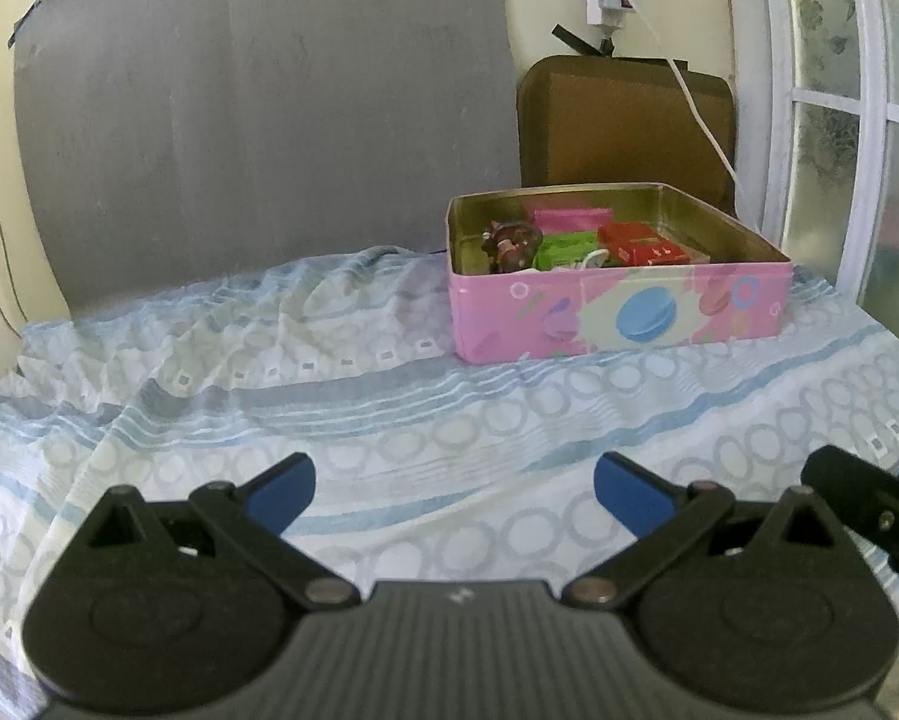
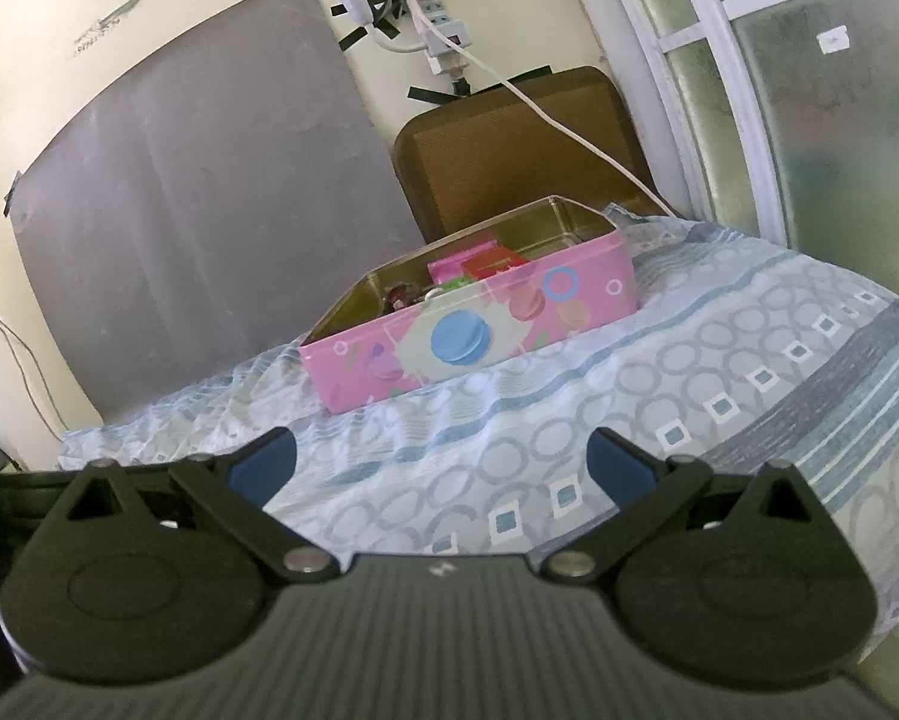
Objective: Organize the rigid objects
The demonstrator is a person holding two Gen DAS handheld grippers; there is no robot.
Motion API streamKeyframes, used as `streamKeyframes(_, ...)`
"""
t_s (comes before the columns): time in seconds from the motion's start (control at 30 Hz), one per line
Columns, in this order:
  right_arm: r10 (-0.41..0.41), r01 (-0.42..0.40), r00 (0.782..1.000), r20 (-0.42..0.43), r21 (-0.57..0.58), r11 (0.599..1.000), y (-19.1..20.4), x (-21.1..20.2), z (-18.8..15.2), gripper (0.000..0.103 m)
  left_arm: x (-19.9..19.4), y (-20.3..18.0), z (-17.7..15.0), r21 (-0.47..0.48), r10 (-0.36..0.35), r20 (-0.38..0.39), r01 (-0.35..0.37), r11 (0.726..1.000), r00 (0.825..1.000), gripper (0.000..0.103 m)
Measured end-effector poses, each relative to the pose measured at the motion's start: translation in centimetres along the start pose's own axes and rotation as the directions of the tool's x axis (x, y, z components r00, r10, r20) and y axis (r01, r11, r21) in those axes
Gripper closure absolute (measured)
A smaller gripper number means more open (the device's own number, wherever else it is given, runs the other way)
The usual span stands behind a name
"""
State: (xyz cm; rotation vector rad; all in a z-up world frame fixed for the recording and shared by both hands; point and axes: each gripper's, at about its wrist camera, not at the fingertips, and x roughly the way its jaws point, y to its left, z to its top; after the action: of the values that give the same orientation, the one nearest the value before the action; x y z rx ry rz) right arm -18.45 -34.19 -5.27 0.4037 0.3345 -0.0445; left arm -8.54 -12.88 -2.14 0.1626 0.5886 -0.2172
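Observation:
A pink tin box [image 1: 623, 315] with a blue macaron print stands open on the blue-patterned cloth [image 1: 329, 396]. Inside lie a red packet [image 1: 641, 245], a green packet [image 1: 563, 252], a pink packet [image 1: 572, 217] and a small brown figurine [image 1: 509, 243]. My left gripper [image 1: 454, 489] hovers open over the cloth, well short of the box, with nothing between its blue pads. In the right wrist view the same tin box [image 2: 473, 336] sits tilted ahead, and my right gripper [image 2: 441, 462] is open and empty in front of it. Part of the right gripper [image 1: 857, 498] shows at the left view's right edge.
A grey board [image 1: 257, 120] leans on the wall behind the cloth. A brown cushion [image 1: 623, 120] stands behind the box, with a white cable [image 1: 698, 114] running from a taped power strip [image 2: 443, 36]. A white window frame [image 2: 731, 96] bounds the right side.

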Motion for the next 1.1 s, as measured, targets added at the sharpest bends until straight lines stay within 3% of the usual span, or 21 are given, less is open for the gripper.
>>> streamKeyframes(1.1,0.023,-0.023,1.000,-0.014,0.001,1.000,0.18,0.16,-0.23,0.003,0.98,0.16,-0.48,-0.003,-0.009,-0.057,0.008,1.000,0.998,0.000)
